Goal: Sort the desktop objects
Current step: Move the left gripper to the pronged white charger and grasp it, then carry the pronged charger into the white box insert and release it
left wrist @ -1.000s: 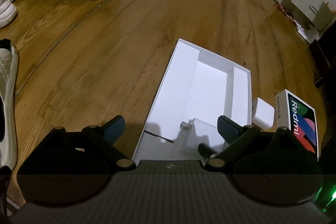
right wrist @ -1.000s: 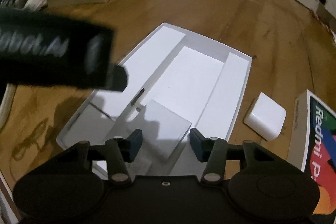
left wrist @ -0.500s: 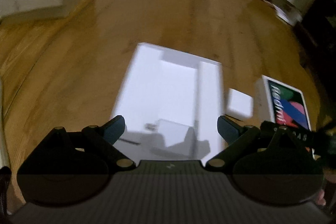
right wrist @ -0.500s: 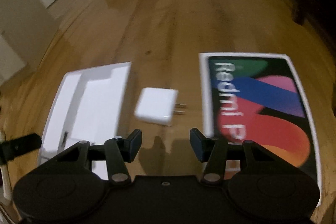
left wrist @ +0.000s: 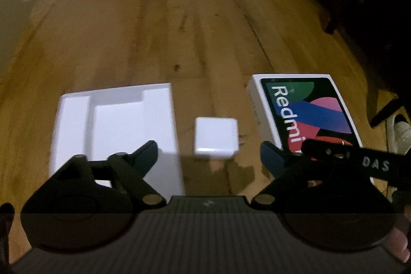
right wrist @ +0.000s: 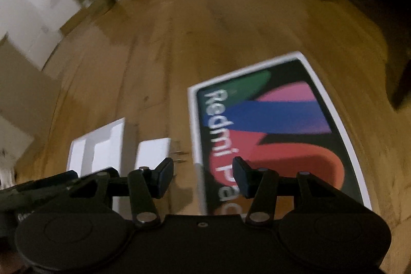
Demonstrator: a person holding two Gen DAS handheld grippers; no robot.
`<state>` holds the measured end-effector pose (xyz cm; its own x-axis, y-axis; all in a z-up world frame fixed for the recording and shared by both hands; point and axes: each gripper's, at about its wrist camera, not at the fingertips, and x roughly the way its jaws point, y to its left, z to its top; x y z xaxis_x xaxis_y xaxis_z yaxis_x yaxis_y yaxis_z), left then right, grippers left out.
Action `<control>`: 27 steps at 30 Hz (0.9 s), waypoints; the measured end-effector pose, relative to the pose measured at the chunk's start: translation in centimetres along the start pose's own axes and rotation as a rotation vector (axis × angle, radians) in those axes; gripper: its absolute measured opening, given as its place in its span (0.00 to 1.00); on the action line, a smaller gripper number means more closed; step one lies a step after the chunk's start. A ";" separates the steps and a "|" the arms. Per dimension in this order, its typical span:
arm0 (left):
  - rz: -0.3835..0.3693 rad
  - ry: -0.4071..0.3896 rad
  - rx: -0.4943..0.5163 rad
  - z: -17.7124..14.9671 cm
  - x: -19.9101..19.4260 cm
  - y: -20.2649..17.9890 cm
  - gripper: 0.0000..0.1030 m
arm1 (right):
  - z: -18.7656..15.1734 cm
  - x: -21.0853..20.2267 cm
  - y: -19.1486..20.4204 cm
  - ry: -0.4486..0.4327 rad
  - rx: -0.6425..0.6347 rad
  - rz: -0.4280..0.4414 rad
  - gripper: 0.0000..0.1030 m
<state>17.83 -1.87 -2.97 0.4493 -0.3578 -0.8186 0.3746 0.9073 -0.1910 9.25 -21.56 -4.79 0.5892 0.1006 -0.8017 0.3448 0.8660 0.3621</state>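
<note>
Both grippers now swung right of white tray (left wrist: 115,120); left gripper (left wrist: 208,156) faces charger (left wrist: 215,136), right gripper (right wrist: 203,175) over Redmi box (right wrist: 269,125); jaws released, empty.

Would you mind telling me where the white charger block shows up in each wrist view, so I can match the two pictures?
Left wrist view: the white charger block lies on the wooden floor at lower centre, between the white tray and the Redmi box.
Right wrist view: the block is at lower left, partly behind the right hand-held gripper, prongs pointing at the Redmi box.
Shared landmark: the Redmi box, right of the block in both views.
</note>
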 end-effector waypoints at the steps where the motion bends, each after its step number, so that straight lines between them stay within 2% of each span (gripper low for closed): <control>1: -0.046 0.005 0.007 0.4 0.7 -0.1 0.59 | 0.0 0.2 -0.7 -0.001 0.032 0.013 0.55; 2: -0.084 0.019 0.013 0.7 1.3 -0.2 0.56 | 0.0 0.3 -1.3 -0.006 0.054 0.032 0.55; 3: -0.085 0.043 0.021 1.0 1.9 -0.5 0.56 | 0.0 0.4 -1.6 -0.014 0.063 0.048 0.55; 6: 0.009 0.081 0.129 1.3 3.3 -2.2 0.56 | 0.1 0.7 -1.9 -0.027 0.071 0.055 0.55; 13: 0.013 0.124 0.177 1.0 6.1 -3.2 0.56 | -0.3 1.1 -1.7 -0.025 0.063 0.037 0.55; 16: 0.052 0.115 0.178 0.8 6.5 -3.1 0.56 | -0.3 1.1 -1.7 -0.029 0.071 0.037 0.55; 21: 0.053 0.101 0.105 1.1 6.3 -2.1 0.60 | -0.3 1.0 -1.7 -0.020 0.105 0.084 0.55; 25: 0.086 0.116 0.077 1.0 7.1 -1.6 0.75 | -0.4 1.1 -1.4 -0.010 0.088 0.070 0.55; 27: 0.083 0.105 0.075 0.8 7.2 -1.7 0.75 | -0.5 1.3 -1.4 -0.006 0.087 0.065 0.55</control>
<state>21.10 -6.13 -8.17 0.3956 -0.2533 -0.8828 0.4010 0.9124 -0.0821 9.15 -22.37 -6.54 0.6167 0.1518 -0.7724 0.3680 0.8118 0.4534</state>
